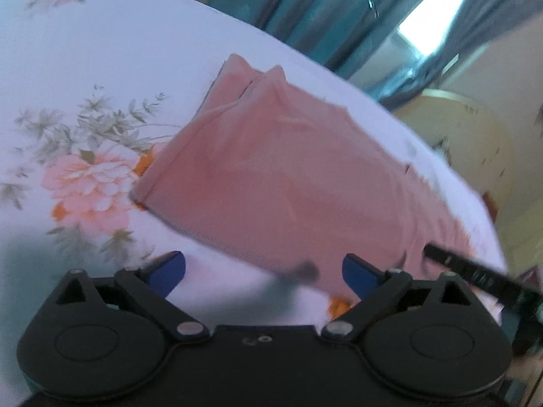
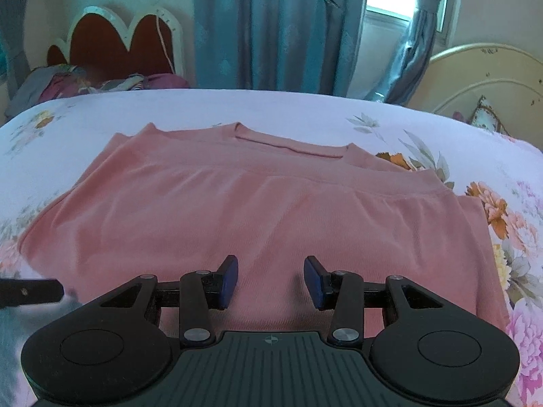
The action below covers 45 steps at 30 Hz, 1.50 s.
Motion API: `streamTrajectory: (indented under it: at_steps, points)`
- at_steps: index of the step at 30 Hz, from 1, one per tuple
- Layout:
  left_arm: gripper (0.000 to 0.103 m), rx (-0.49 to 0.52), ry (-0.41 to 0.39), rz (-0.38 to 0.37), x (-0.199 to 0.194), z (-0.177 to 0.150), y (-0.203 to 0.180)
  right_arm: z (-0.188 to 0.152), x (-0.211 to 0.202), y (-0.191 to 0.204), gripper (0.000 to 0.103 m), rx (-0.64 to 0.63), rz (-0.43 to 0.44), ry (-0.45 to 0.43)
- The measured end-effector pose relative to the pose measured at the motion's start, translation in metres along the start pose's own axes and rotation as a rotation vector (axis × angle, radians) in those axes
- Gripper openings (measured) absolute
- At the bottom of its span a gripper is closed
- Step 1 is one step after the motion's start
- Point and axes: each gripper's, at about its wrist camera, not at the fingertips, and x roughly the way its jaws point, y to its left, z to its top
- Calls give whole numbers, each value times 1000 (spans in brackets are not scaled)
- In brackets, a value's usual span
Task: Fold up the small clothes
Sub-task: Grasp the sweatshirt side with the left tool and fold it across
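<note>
The pink garment point(image 2: 237, 220) lies folded once on the floral bed point(image 2: 271, 108), hem near the collar at 12 o'clock. Left gripper point(image 1: 264, 271) gapes wide, empty; right gripper point(image 2: 269, 279) half-spread, also empty. Pinch both side edges squarely before folding across.

Both wrist cameras are looking steeply down, close above the folded pink knit top point(image 1: 271, 176) point(image 2: 237, 210) they share on the floral bedsheet point(image 1: 101, 68) point(image 2: 424, 129).

A pink shirt point(image 2: 258, 217) lies folded flat on the floral bedsheet point(image 2: 271, 108).
</note>
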Motion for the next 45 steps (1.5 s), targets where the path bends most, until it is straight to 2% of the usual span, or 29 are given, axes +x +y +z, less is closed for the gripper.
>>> streamTrajectory:
  at_steps: [8,10,11,12,13,18,19,21,26,28,32,35,38,42,45]
  points:
    - [95,-180,-158,-146,30,19,15,12,25,-8,43,49,-16,23]
    - [88,-200,-181,-159,38,25,16,15,31,-8,43,50,-17,27]
    - [82,-214,-195,-168,42,28,17,17,33,-7,43,48,-17,28]
    - [66,-234,-199,-179,48,32,19,19,34,-6,43,44,-18,23]
    - [60,-257,-192,-183,54,34,22,21,36,-5,43,39,-24,14]
    - [18,-311,-209,-181,69,37,29,23,51,-7,43,46,-22,12]
    - [16,-317,-211,-179,69,36,31,18,57,-5,43,36,-24,24]
    - [13,-317,-230,-170,67,34,30,10,62,-2,44,-14,-37,-6]
    - [11,-216,-301,-130,51,35,8,7,64,-7,44,-23,-19,-27]
    - [11,-196,-314,-109,48,37,-1,3,64,-4,44,-66,-24,-47]
    - [11,-136,-360,-107,31,43,-29,13,60,-19,44,-13,47,-24]
    - [11,-29,-376,-116,23,49,-68,14,44,-40,45,46,82,-70]
    - [10,78,-369,-136,23,51,-113,12,30,-71,45,126,134,-66]
    - [10,226,-337,-201,40,42,-186,4,7,-123,45,215,115,-74]
    - [10,329,-292,-275,59,21,-239,-7,-10,-167,45,287,79,-80]
